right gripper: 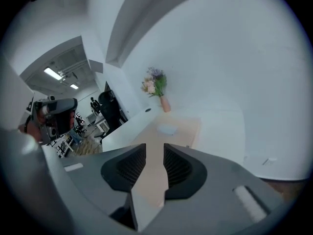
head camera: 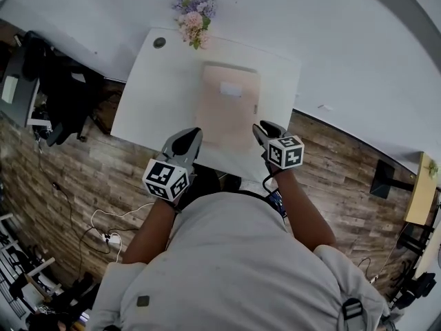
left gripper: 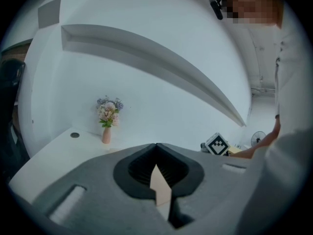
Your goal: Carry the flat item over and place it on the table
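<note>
**Desk:** What's on your feed? Biggest things first.

**Operator:** On the far side I see a plain white wall [head camera: 331, 33]. A brown wood-plank floor [head camera: 69, 164] shows on the near side and out to the left and right. A white rectangular table [head camera: 158, 95] stands against that wall.

**Desk:** And the item?

**Operator:** The flat pale peach sheet [head camera: 227, 109] stretches over the middle of the table top, with its long side running near to far. Its near edge sits close to the table's near edge. I can't tell from here whether the far end rests on the surface.

**Desk:** Grippers?

**Operator:** My left gripper [head camera: 187, 138] is at the sheet's near left corner. In its own view the jaws are drawn together with the thin edge clamped between them. My right gripper [head camera: 265, 131] is at the near right corner. Its jaws stand only slightly apart, the sheet fills that narrow gap, and both pads press on it.

**Desk:** Anything smaller?

**Operator:** A small pink vase of pink and purple flowers [head camera: 194, 19] stands at the table's far edge, a little left of the sheet. A white rectangular label [head camera: 231, 89] lies on the sheet's far half. A small round grey grommet [head camera: 160, 43] sits in the table's far left corner.
</note>
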`<state>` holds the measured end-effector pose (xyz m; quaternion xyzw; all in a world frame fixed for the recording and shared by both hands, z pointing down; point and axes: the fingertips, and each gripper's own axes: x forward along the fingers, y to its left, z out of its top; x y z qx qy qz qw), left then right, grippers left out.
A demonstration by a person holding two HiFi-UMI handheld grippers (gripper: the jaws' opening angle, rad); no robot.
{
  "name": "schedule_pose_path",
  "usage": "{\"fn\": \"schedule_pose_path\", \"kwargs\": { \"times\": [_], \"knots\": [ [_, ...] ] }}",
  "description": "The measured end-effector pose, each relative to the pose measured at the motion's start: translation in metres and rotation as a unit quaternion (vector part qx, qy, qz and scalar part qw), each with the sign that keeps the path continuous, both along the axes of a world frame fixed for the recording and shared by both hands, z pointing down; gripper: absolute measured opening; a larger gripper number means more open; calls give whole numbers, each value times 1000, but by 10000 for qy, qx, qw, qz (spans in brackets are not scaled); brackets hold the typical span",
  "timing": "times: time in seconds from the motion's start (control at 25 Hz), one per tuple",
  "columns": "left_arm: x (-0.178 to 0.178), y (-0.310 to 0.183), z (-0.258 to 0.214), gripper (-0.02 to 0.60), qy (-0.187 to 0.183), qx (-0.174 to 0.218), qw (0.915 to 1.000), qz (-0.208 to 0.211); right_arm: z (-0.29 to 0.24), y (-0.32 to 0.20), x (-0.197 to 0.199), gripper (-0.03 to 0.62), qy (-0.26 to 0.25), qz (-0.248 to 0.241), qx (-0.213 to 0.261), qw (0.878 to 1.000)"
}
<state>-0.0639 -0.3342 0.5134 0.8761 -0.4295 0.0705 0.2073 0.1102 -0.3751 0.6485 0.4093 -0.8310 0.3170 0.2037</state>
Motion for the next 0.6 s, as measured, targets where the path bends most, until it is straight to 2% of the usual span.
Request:
{"fn": "schedule_pose_path", "kwargs": {
  "times": [0.2,0.4,0.6],
  "knots": [
    [19,2,-23,2,-10,302,9995,-13,-62,-8,10,72,35,-95,1043,9945],
    [33,5,-46,2,-63,596,9982,-41,-130,-3,15,21,3,-275,1984,9797],
    [42,9,-63,2,-116,861,9961,-141,-169,11,16,9,-50,-540,2516,9663]
  ]
}}
